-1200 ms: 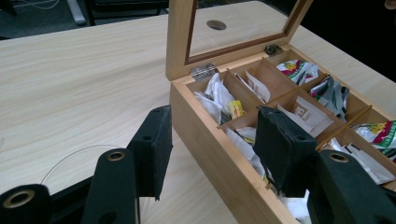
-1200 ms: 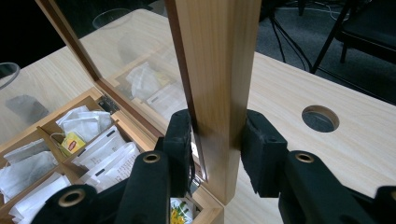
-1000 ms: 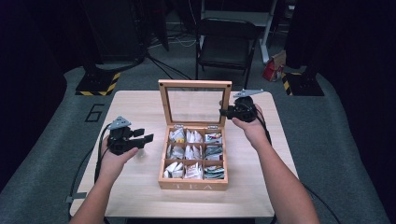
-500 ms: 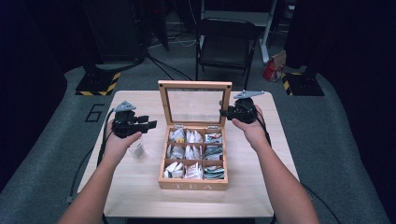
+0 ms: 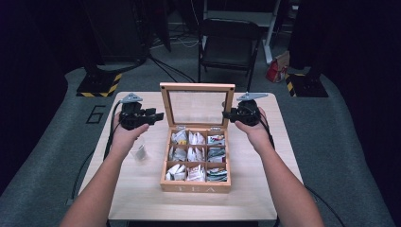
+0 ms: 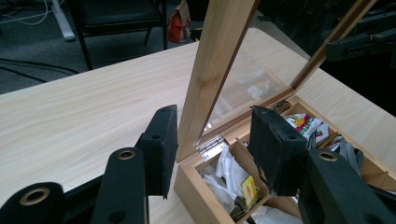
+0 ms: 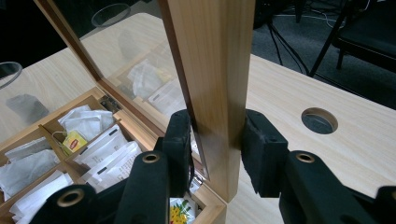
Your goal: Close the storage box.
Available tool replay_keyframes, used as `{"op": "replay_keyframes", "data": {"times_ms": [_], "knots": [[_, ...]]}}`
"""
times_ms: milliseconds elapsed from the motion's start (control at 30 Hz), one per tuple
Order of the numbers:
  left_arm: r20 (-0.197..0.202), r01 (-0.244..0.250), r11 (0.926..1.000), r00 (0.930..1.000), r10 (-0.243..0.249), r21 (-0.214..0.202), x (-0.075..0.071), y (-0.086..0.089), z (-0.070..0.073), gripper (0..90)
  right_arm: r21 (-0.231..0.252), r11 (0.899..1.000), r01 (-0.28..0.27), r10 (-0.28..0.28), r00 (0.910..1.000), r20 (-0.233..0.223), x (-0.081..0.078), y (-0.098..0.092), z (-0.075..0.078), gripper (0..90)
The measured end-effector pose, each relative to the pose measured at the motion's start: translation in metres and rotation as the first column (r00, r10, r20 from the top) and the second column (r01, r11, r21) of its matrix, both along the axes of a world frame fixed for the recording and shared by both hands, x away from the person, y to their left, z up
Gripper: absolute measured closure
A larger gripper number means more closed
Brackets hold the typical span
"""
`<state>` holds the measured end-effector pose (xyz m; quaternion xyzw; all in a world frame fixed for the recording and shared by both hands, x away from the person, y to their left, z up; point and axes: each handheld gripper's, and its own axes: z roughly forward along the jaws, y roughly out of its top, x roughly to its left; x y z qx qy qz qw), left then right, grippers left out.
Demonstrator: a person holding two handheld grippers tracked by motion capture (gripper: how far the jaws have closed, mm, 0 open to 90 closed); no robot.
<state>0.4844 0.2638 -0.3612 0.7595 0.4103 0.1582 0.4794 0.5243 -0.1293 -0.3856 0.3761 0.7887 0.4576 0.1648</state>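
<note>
Right gripper (image 5: 227, 115) clamped on lid (image 5: 197, 106), mid-frame, upright over box (image 5: 196, 182). Left gripper (image 5: 160, 115) left of lid, jaws apart, just been closing, straddling lid edge untouched. Tea bag (image 5: 140, 152) lower left on table (image 5: 142, 198).

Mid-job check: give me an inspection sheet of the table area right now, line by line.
Surface: pale wood table, round hole near the box.
Job's things: wooden tea box, glass lid upright, bags in its compartments.
Clutter: clear cup holding a tea bag, left of the box.
Grippers: left gripper open, straddling the lid's edge, jaws just been closing; right gripper shut on the lid's frame.
Cables: black, trailing from each gripper.
Surroundings: black chair, grey floor, red bag.
</note>
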Motion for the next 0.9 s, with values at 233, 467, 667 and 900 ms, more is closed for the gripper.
{"op": "replay_keyframes", "data": {"times_ms": [233, 467, 667, 900], "knots": [[0.009, -0.001, 0.9999, 1.0, 0.001, 0.01, 0.008, -0.009, 0.005, 56.6, -0.002, 1.0, 0.0, 0.0, 1.0, 0.0, -0.002, 0.0, 0.0, 63.8], [0.049, -0.016, 0.9986, 0.9987, 0.014, 0.051, 0.011, -0.021, 0.009, 56.9, 0.006, 1.0, 0.001, -0.001, 1.0, 0.009, -0.003, 0.0, -0.001, 63.6], [0.066, -0.032, 0.9989, 0.9974, 0.029, 0.033, 0.012, -0.025, 0.01, 58.1, 0.006, 1.0, -0.001, 0.001, 0.9999, 0.013, -0.004, -0.001, -0.001, 63.3], [0.069, -0.041, 0.9984, 0.9969, 0.038, 0.038, 0.013, -0.031, 0.01, 62.2, 0.02, 1.0, -0.005, 0.005, 0.9999, 0.011, -0.006, -0.002, -0.003, 62.7]]}}
